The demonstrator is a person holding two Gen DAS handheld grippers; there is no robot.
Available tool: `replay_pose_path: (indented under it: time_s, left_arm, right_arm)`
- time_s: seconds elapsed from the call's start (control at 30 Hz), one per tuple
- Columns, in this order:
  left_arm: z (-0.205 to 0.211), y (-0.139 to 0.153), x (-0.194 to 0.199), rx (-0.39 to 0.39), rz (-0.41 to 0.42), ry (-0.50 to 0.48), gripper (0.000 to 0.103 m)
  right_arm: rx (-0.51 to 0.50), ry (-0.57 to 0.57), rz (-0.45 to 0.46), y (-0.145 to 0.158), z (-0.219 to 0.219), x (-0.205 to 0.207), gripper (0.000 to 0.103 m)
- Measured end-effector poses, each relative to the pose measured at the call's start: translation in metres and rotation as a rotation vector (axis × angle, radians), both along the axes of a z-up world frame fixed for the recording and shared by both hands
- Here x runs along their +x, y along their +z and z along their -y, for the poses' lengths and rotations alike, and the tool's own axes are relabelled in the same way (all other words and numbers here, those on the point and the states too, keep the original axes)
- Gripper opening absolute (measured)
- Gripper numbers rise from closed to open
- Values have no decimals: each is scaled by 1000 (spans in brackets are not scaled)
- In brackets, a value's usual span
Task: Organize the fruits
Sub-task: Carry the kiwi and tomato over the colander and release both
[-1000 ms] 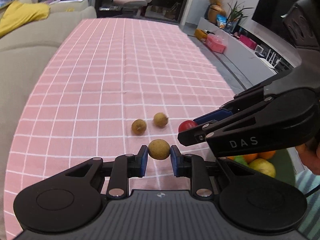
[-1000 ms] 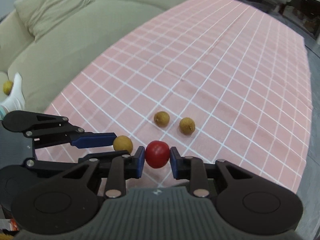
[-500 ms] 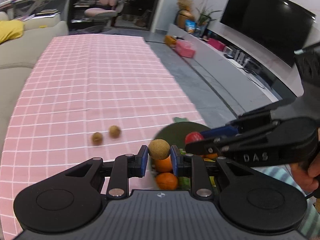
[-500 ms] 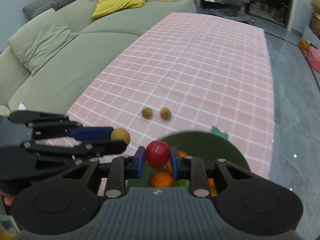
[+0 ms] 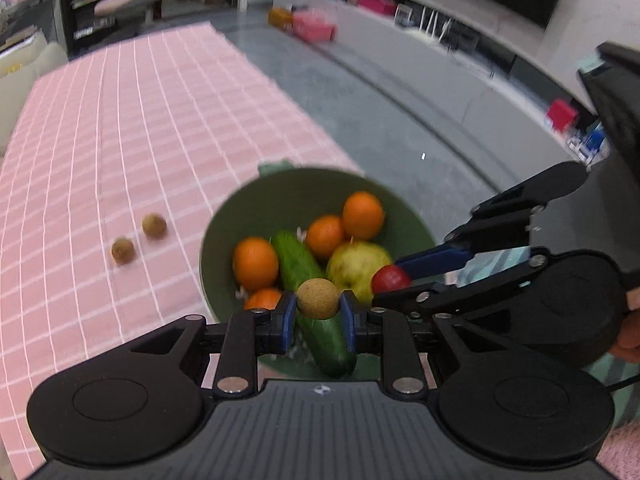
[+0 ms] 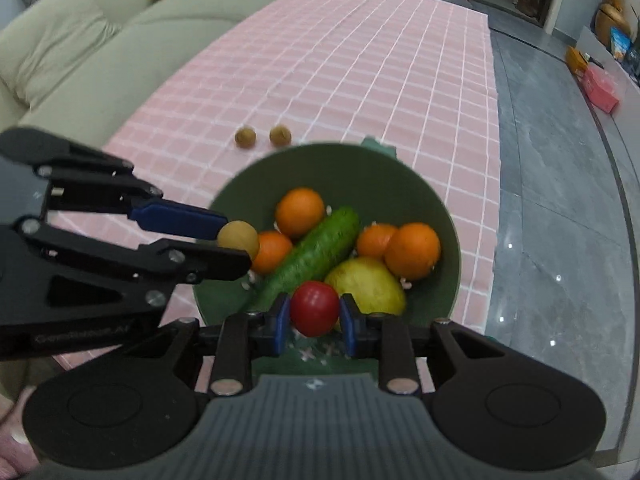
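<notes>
My left gripper (image 5: 318,312) is shut on a small tan round fruit (image 5: 317,298) and holds it above the near side of a green bowl (image 5: 256,208). My right gripper (image 6: 314,320) is shut on a small red fruit (image 6: 314,308), also above the bowl (image 6: 360,172). The bowl holds several oranges (image 6: 300,212), a cucumber (image 6: 316,250) and a yellow-green apple (image 6: 368,286). Two more tan fruits (image 6: 245,137) (image 6: 280,135) lie on the pink checked cloth beyond the bowl; in the left wrist view they lie to its left (image 5: 123,250) (image 5: 154,225).
The pink checked cloth (image 6: 360,60) covers a long table. A beige sofa (image 6: 80,52) runs along its left side. Grey floor (image 6: 560,200) lies to the right of the table, with a low TV bench (image 5: 440,20) beyond it.
Both grippers have carried their fruits from over the cloth to above the green bowl, which now fills the middle of both views. The two loose fruits stay on the cloth.
</notes>
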State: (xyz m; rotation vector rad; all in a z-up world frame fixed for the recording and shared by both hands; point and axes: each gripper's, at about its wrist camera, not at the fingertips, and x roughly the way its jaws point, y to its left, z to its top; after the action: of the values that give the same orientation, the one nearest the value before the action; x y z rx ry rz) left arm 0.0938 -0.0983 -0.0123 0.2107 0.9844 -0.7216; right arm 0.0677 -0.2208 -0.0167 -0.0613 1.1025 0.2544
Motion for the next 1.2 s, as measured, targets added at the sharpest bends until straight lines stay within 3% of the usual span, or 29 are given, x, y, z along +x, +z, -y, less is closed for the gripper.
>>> replay_pose_path:
  time_s: [0.53, 0.87, 1.0, 1.03, 1.13, 1.2]
  left_arm:
    - [8, -31, 8, 106, -100, 8, 27]
    - [11, -37, 11, 131, -105, 2, 28]
    - [10, -36, 11, 138, -100, 10, 34]
    - [10, -36, 11, 139, -99, 9, 35]
    - [8, -34, 10, 133, -103, 3, 42]
    - [7, -31, 9, 121, -100, 4, 46]
  right_arm:
    - [-30, 59, -102, -32, -7, 10, 23]
    - [-53, 71, -145, -45, -9, 11, 24]
    - [-62, 79, -148, -46, -10, 11, 24]
    - [-65, 81, -148, -46, -11, 11, 25]
    - [-76, 82, -134, -43, -12, 11, 41]
    - [-85, 85, -123, -39, -12, 10, 41]
